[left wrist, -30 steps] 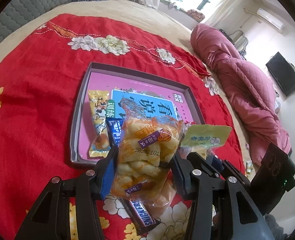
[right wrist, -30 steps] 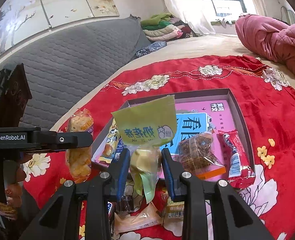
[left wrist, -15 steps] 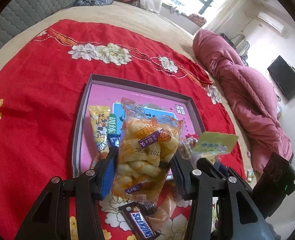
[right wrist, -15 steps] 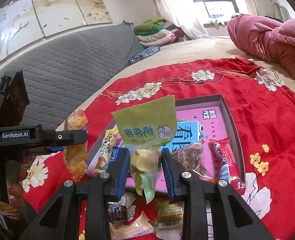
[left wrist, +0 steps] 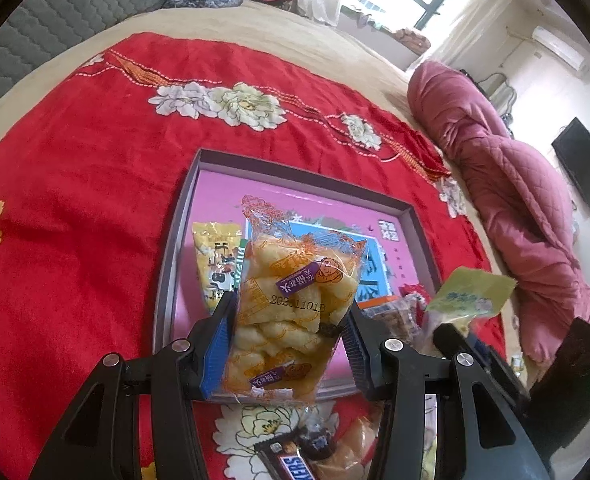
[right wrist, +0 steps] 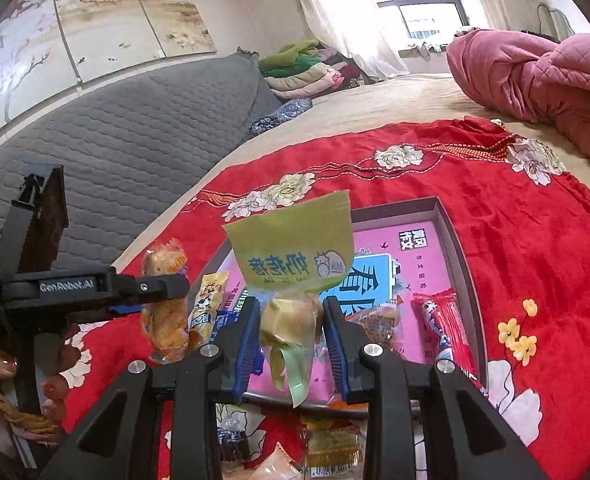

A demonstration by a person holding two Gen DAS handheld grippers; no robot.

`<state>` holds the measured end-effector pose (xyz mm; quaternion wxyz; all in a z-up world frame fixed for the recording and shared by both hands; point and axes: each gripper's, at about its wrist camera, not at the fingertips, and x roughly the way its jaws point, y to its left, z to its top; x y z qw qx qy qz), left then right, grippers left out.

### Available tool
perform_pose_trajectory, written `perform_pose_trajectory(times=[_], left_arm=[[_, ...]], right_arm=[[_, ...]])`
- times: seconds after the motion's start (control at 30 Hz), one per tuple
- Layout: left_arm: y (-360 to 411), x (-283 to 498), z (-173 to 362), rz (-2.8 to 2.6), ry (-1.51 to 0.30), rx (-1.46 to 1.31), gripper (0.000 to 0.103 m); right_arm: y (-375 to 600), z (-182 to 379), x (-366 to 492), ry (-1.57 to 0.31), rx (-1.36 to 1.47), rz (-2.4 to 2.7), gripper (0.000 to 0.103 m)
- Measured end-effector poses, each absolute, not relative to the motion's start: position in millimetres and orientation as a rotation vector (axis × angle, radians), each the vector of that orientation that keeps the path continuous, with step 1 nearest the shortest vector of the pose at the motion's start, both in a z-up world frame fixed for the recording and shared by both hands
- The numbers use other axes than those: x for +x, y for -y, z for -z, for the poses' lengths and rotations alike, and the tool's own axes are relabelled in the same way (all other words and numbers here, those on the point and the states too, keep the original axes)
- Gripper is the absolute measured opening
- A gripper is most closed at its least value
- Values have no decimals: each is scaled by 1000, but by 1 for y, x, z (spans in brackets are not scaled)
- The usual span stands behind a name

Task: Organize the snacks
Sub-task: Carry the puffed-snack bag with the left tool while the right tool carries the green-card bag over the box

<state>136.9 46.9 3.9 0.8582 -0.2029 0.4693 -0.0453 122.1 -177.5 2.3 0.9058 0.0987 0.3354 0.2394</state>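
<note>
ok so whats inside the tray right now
In the tray: a pink printed sheet, a yellow snack packet, a red packet and a brown snack pack. The two held bags cover its middle and near part, so more may lie there.

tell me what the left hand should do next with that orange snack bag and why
Probably carry it a little further forward and lower it into the tray. The left gripper already clamps the orange snack bag, which hangs over the tray's near edge, and bare pink floor shows beyond the yellow packet lying inside.
</note>
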Motion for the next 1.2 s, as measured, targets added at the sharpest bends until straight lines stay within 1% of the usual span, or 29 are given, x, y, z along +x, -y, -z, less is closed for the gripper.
perform_pose_trajectory(times=[0.33,1.2], left_arm=[[-40,138,7,51,-985,-375,52],[-34,145,22,44,-978,-363,52]], right_arm=[[170,1,129,-695,185,-491,33],[168,17,135,-739,187,-475,33]])
